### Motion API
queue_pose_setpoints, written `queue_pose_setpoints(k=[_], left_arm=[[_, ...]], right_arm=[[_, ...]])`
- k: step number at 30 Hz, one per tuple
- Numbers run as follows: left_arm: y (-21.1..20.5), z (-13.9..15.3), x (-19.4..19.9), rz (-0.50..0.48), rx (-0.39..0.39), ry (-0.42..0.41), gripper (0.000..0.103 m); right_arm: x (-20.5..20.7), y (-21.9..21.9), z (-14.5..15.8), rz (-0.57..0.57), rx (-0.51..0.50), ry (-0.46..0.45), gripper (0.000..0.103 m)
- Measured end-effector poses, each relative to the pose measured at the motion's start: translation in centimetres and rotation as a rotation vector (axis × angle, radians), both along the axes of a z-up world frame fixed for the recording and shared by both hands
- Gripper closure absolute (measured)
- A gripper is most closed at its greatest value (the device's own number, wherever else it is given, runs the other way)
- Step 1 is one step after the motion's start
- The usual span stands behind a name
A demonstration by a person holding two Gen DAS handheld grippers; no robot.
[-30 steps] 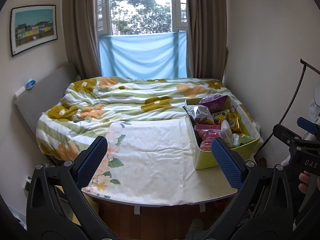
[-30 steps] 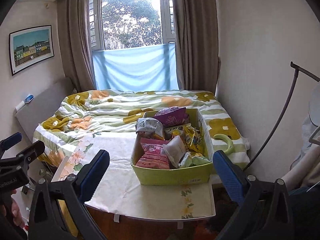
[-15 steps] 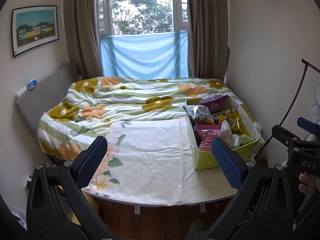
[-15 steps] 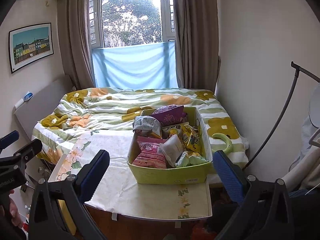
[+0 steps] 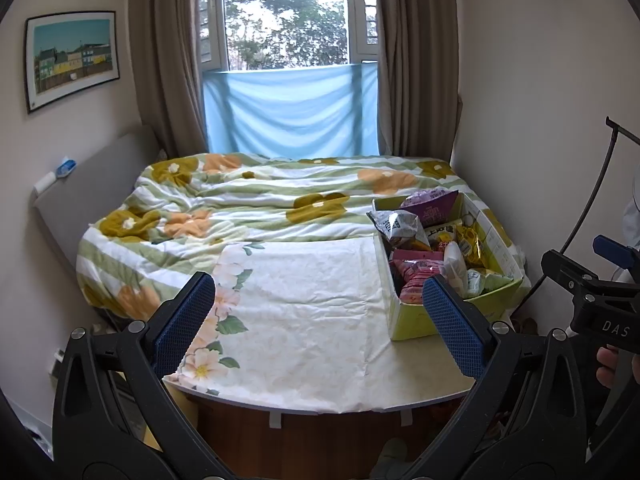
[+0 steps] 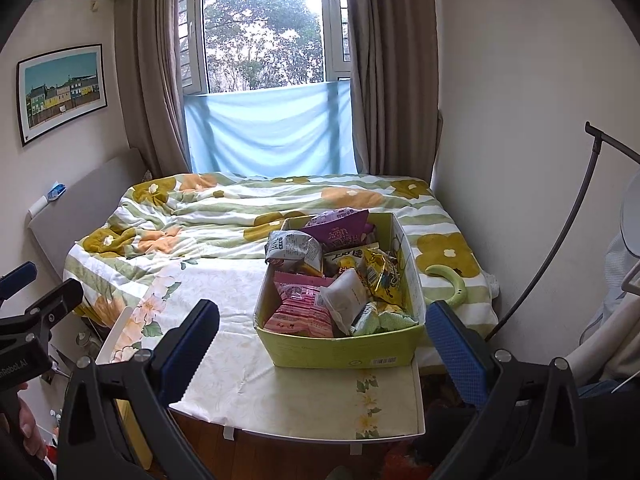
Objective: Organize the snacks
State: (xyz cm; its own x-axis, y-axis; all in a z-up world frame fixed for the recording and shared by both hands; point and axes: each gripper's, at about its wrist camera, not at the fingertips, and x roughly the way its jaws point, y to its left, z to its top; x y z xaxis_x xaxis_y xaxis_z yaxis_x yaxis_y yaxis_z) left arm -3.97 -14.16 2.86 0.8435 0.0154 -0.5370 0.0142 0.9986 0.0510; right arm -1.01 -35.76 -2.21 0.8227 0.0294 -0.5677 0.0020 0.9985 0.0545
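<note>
The left tool (image 5: 318, 320) is spread wide, its two blue pads far apart at the lower left and lower right of its frame, gripping nothing and touching nothing. The right tool (image 6: 322, 338) is likewise released, pads wide apart, empty, hovering short of the surface (image 6: 240, 380). The green box (image 6: 340, 346) of snacks (image 6: 304, 312) stands on the cloth-covered surface at the centre-right of the right view and at the right edge of the left view, packed with pink, white, yellow, grey and purple packets. Behind it lies a bed (image 5: 240, 204) with a flowered quilt. A curved green object (image 6: 450, 284) rests on the bed right of the box.
</note>
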Motion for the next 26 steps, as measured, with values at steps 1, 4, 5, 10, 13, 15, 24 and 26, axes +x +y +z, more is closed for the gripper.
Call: queue_pose_setpoints(k=[1,4,5,10,13,15,24,26], left_arm=[[0.01,-0.03,0.05,0.001,0.000,0.001,0.000],[0.02,-0.09,0.16,0.003,0.000,0.001,0.000],[0.02,-0.12,0.19,0.005,0.003,0.001,0.000],[-0.07,-0.23,0.29,0.003,0.009,0.002,0.000],[-0.04,-0.20,0.31,0.006,0.003,-0.003,0.000],[0.03,-0.09,0.27,0.008,0.002,-0.013,0.000],[0.08,-0.23,0.66,0.008,0.004,-0.019,0.000],[0.15,-0.28,0.81,0.008,0.001,-0.018,0.000]], right_arm=[[0.01,0.01,-0.04,0.000,0.001,0.000,0.000],[0.10,0.01,-0.13,0.002,0.001,0.003,0.000],[0.14,0.04,-0.17,0.002,0.001,0.004,0.000],[0.19,0.07,-0.23,0.002,0.001,0.004,0.000],[0.21,0.06,-0.24,0.003,0.002,0.006,0.000],[0.21,0.05,-0.22,0.003,0.000,0.005,0.000],[0.37,0.04,-0.25,0.004,0.001,0.005,0.000],[0.44,0.12,-0.33,0.004,0.001,0.007,0.000]])
